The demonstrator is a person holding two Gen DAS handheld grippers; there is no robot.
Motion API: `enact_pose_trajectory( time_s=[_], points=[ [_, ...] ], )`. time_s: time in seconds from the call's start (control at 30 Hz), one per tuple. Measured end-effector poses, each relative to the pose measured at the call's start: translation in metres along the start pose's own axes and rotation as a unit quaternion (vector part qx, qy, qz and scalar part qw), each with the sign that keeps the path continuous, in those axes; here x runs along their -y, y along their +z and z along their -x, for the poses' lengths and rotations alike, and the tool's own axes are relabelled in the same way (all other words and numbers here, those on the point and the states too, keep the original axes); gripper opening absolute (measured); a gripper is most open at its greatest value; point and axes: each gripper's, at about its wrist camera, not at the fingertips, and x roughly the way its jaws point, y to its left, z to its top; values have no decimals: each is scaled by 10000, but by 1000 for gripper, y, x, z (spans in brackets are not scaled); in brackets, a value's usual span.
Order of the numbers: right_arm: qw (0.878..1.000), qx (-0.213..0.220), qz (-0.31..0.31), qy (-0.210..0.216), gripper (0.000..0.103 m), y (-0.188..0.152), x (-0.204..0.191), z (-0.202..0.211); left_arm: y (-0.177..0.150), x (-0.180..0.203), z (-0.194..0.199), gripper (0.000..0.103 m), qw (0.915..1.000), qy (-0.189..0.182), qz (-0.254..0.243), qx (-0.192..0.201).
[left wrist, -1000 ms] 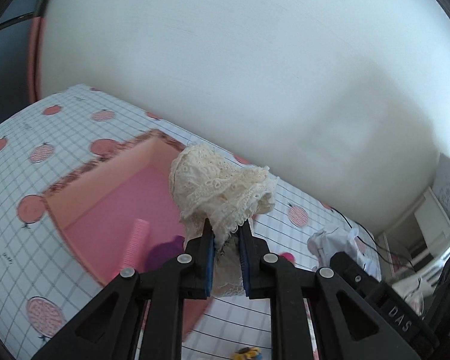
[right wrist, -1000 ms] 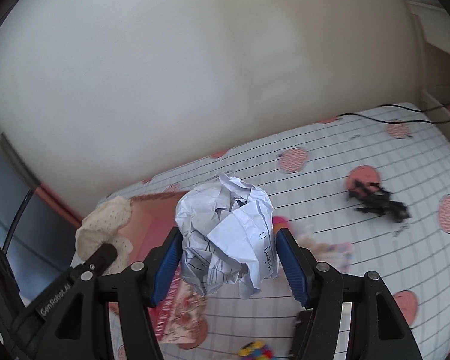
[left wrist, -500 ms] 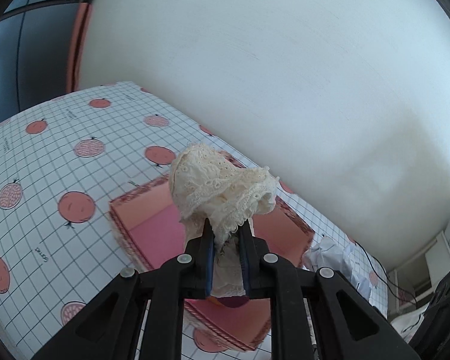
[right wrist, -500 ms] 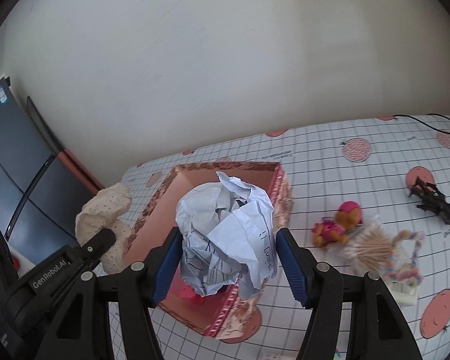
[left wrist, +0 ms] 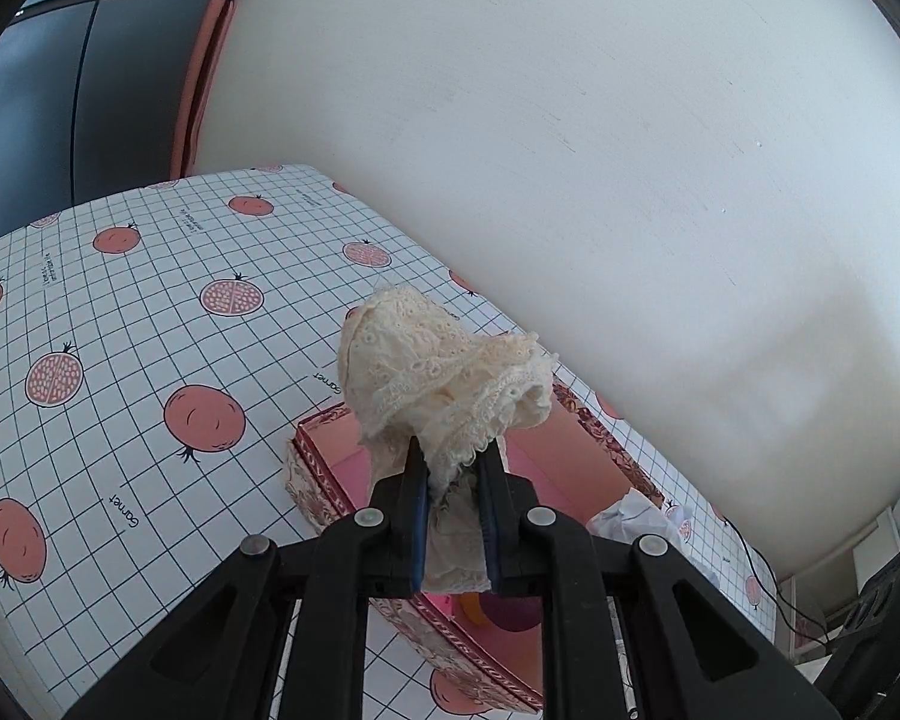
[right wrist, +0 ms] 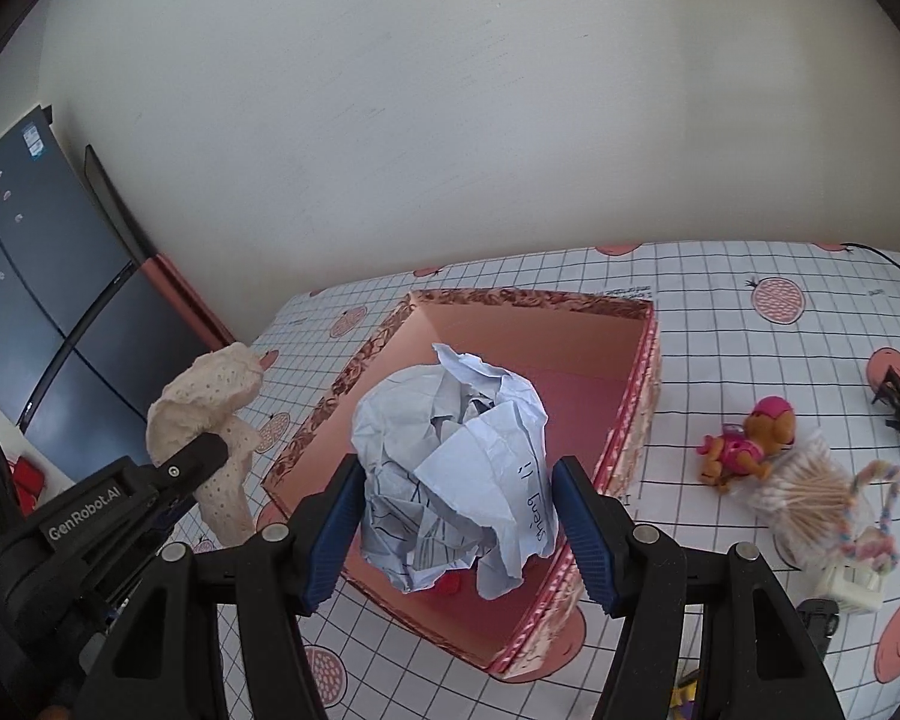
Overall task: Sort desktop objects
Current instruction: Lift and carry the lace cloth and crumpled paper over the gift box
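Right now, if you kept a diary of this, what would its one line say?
left gripper: shut on lace cloth | right gripper: shut on crumpled paper | both above pink box

I see a cream lace cloth (left wrist: pixel 444 372) with an eyelet pattern pinched in my left gripper (left wrist: pixel 450 480), whose fingers are black with blue pads. My right gripper (right wrist: pixel 456 516), same black and blue, clamps a white crumpled paper ball (right wrist: pixel 450 462) with dark handwriting. Under both sits a pink box (right wrist: pixel 630 384) with a red floral-print rim. Around the box, the tablecloth (left wrist: pixel 120 360) is white with a dark grid and coral pomegranates. Right of the box lies a pink-and-brown toy pup (right wrist: pixel 744 444).
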Motion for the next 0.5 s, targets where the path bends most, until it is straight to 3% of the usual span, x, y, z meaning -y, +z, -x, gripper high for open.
enact_pose_trajectory(
  time_s=[0.5],
  points=[
    [10000,75,46,-11,66,-1,6,-5,-12,18,-17,16,9991,-176,-184,-338]
  ],
)
